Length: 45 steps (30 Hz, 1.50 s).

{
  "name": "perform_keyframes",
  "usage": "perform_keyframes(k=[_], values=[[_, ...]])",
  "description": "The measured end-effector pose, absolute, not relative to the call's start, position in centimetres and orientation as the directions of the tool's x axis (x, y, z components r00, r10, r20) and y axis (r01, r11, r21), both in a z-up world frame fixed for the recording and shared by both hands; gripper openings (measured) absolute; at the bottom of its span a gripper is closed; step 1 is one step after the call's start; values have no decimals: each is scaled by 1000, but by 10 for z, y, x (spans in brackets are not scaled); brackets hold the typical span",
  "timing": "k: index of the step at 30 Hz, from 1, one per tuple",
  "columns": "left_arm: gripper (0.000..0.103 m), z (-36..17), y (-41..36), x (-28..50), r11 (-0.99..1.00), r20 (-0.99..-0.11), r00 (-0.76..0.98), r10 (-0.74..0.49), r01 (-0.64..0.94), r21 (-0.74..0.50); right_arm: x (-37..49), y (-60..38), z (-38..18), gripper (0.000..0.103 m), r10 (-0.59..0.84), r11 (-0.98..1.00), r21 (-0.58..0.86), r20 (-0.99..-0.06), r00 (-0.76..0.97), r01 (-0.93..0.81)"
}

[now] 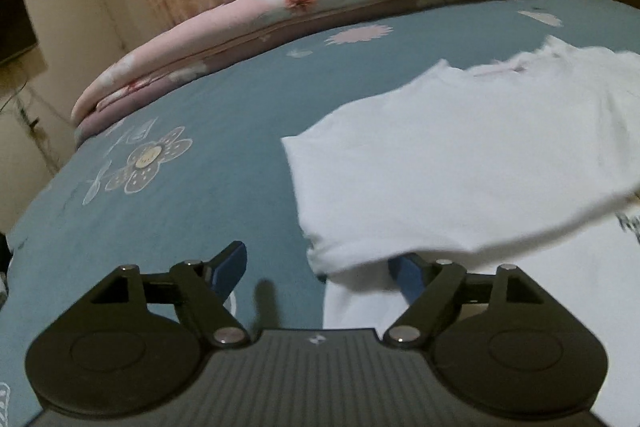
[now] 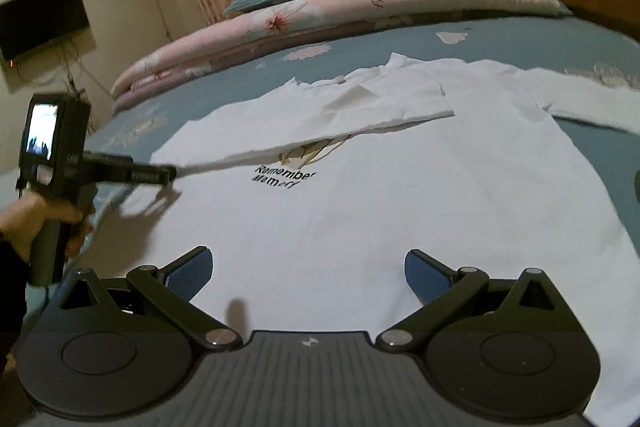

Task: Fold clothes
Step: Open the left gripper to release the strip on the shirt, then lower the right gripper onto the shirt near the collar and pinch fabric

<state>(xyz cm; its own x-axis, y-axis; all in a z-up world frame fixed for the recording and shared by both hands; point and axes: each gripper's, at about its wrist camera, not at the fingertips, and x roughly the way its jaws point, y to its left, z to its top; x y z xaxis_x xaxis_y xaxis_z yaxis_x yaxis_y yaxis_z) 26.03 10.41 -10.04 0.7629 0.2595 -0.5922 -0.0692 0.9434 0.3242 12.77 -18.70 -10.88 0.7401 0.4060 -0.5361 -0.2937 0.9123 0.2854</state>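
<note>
While the shirt [image 2: 360,227] lies face up on the bed [image 1: 200,187], with its left side already folded inward over the chest print, your next concern is the other side. Your left gripper [image 1: 320,271] has its jaws spread wide; the folded flap's corner drapes in front of one pad, but nothing is pinched, so the cloth is released. Your right gripper [image 2: 308,271] hovers over the hem, jaws apart and holding nothing.

To make this fold sit well, I'd judge you should clear the left tool sideways, not upward, so the pad near the flap doesn't drag the corner back. Check that the folded edge runs straight from the collar down; in the right view it looks slightly slanted and ruffled near the neck, so smooth it before moving on.

For the matching fold, take the far sleeve [image 2: 580,99], which still stretches out on the bed, and grip near the shoulder seam. Pinch both layers, lift low, and lay it across evenly.
</note>
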Motion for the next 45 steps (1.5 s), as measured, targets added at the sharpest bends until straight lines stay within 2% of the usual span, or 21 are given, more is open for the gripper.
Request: perform_keyframes(k=[4,8,10,13,19,27,29,30,31,32,41,45], values=[[83,-105,107,270,948,-589,762,269,-101,302,142,-188,-88,103,458,889,290,-523,718,-355],[84,-111,116,262,968,-581,778,239,-140,211,187,-199,-55,100,471,882,304,-541,697,-360],[85,-110,126,262,980,-604,773,195,-133,146,219,-208,-43,86,462,886,312,-559,688,-343],[88,-111,141,262,988,-627,766,143,-144,50,266,-220,-34,77,418,908,305,-591,690,-288],[89,-112,140,261,988,-623,768,146,-148,49,340,-234,-52,65,244,970,156,-635,733,-188],[91,-112,141,263,989,-626,768,136,-146,36,372,-223,-98,62,230,967,78,-670,706,-241],[92,-112,141,263,989,-625,768,137,-146,37,365,-219,-96,47,251,960,76,-665,704,-271],[92,-112,141,263,988,-625,768,139,-147,38,362,-216,-94,36,253,957,68,-666,702,-281],[92,-112,140,263,988,-625,768,140,-148,40,359,-213,-92,19,265,952,69,-670,694,-298],[92,-112,140,263,988,-625,768,140,-148,39,357,-210,-91,13,272,949,69,-675,686,-309],[92,-111,137,263,988,-625,767,147,-146,54,353,-223,-53,11,248,963,77,-639,729,-259],[92,-109,131,261,989,-619,772,145,-118,85,354,-231,-58,11,191,975,41,-656,730,-219]])
